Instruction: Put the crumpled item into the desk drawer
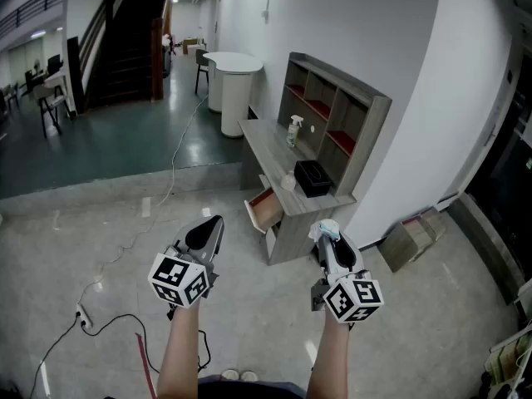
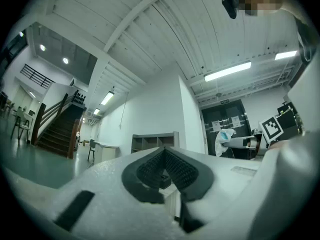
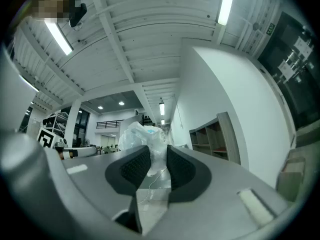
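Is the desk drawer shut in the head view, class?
No: the drawer stands pulled out from the front of the desk, with its reddish inside showing.

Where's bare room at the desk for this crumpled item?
Open drawer: nothing visible inside. Desktop is bare from its far end to the spray bottle, and between bottle and black box. Crowded at the near end, around the box.
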A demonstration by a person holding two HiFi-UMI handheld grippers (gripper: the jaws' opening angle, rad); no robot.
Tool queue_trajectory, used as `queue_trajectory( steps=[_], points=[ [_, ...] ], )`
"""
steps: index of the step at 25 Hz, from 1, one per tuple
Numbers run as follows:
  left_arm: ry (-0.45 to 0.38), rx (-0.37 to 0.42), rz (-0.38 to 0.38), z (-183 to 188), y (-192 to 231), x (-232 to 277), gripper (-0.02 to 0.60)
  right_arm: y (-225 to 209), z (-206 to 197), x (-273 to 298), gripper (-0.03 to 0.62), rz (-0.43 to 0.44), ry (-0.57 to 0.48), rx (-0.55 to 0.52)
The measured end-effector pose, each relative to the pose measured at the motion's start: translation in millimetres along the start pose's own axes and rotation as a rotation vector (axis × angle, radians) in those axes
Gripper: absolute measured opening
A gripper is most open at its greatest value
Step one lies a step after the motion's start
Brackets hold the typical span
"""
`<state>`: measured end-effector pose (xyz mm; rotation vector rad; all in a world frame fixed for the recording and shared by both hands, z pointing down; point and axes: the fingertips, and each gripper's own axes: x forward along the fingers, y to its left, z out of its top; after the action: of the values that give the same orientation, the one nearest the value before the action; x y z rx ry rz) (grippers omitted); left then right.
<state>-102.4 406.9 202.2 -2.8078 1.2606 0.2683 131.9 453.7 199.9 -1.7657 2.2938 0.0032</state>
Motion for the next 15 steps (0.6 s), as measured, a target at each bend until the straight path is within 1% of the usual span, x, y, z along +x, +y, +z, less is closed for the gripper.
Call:
queue_trajectory(
  steps=[15],
  points=[
    [0.014, -0.01, 0.005, -7, 13, -3, 0.003, 10, -9, 10, 0.112, 0.011, 0.013, 0.021]
  ],
)
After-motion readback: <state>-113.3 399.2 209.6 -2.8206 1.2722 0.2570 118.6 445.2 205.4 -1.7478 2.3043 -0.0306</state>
